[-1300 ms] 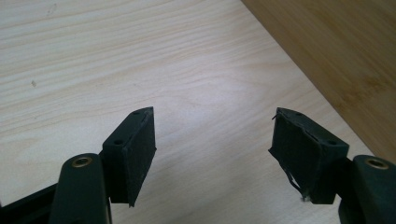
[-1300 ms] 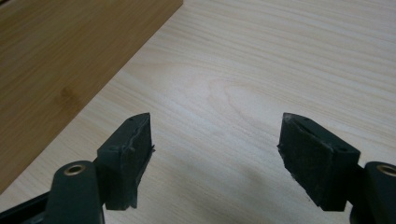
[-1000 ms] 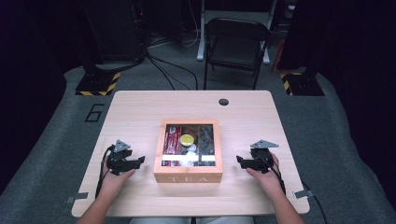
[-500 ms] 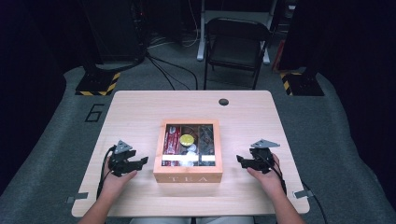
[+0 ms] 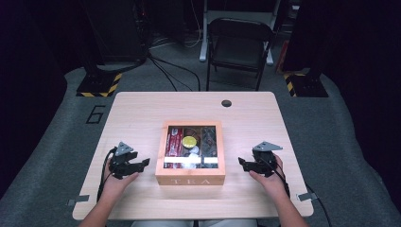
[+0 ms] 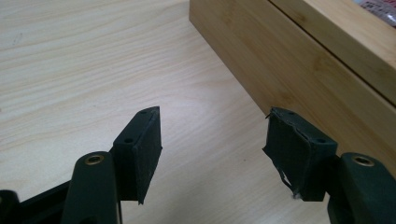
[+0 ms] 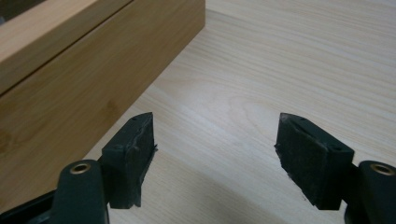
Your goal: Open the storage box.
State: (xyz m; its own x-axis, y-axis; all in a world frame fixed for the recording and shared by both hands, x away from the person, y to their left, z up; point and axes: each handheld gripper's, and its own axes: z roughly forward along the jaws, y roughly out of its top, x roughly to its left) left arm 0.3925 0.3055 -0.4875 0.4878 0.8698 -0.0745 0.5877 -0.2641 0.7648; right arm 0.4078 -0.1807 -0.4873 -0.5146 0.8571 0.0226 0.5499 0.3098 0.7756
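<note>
wooden tea box [image 5: 190, 176], glass-lidded, lid shut, is set at the middle of the table [image 5: 142, 113], between the two grippers. left gripper [image 5: 142, 164] is held just beside the box's left wall; its jaws, lately closing, are parted with nothing between. right gripper [image 5: 242, 163] is held near the right wall; its jaws, lately opening, are parted and bare.

Tea box [image 5: 190, 180] contents too small to identify; box cut off by frame edge in gripper views.
</note>
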